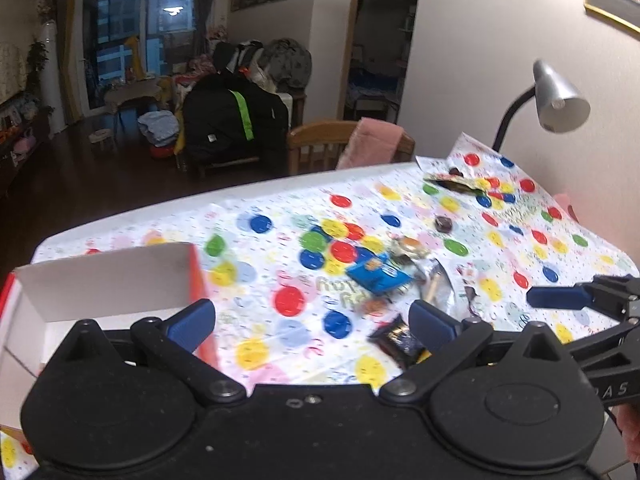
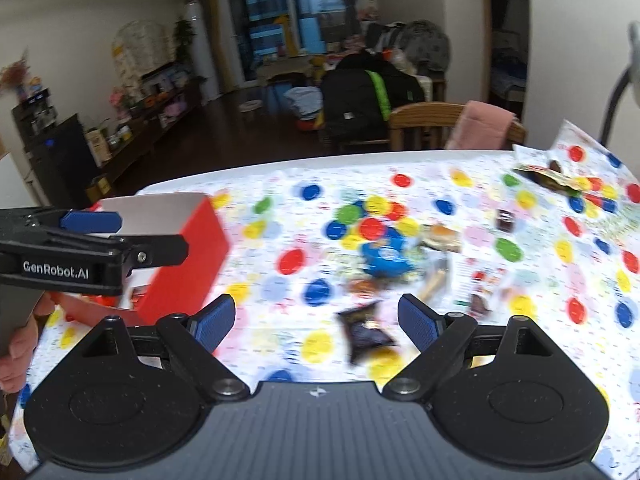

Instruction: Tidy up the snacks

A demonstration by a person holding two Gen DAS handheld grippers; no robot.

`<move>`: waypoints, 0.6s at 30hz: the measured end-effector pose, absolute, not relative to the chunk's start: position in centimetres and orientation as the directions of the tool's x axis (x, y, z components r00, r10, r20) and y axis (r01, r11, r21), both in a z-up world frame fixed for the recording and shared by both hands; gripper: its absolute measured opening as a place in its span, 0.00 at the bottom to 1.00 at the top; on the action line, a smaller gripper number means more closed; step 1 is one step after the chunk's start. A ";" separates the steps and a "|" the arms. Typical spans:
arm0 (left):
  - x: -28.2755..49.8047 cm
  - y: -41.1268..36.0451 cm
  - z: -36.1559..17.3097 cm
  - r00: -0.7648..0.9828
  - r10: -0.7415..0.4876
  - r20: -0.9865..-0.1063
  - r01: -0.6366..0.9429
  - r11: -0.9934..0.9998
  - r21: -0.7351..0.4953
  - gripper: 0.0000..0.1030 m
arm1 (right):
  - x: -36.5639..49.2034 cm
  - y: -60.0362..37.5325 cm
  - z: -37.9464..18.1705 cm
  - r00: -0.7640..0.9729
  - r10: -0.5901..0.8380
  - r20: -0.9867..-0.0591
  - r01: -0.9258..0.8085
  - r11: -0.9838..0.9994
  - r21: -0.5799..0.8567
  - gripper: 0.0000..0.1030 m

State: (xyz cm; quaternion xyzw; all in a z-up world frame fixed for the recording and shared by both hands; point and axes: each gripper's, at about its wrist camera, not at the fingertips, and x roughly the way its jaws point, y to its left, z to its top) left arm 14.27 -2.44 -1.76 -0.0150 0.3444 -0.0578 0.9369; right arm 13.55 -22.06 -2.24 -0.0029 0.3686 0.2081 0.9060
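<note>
Though blurred, dark crinkled snack packet (image 2: 366,334)

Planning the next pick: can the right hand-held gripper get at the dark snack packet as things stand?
Probably yes. The right hand-held gripper is open, and the dark snack packet lies flat on the tablecloth just ahead between its fingers, with nothing over it. The red box sits off to the left.

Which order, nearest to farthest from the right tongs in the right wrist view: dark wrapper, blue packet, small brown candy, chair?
1. dark wrapper, just ahead between the open right tongs
2. blue packet, mid-table, slightly right
3. small brown candy, farther right
4. chair, beyond the table's far edge
</note>
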 end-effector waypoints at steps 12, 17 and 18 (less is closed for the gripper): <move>17.5 -9.1 -6.4 0.686 -0.110 -0.720 0.085 0.994 -0.072 1.00 | 15.2 -28.9 -6.4 0.647 0.269 -0.713 -0.296 0.951 0.091 0.86; 19.4 -10.7 -8.6 0.651 -0.090 -0.754 0.040 0.996 -0.085 1.00 | 16.1 -31.1 -8.7 0.631 0.259 -0.731 -0.274 0.956 0.103 0.86; 19.7 -10.9 -9.0 0.644 -0.085 -0.760 0.030 0.996 -0.086 1.00 | 16.3 -31.4 -9.2 0.625 0.260 -0.736 -0.272 0.956 0.107 0.86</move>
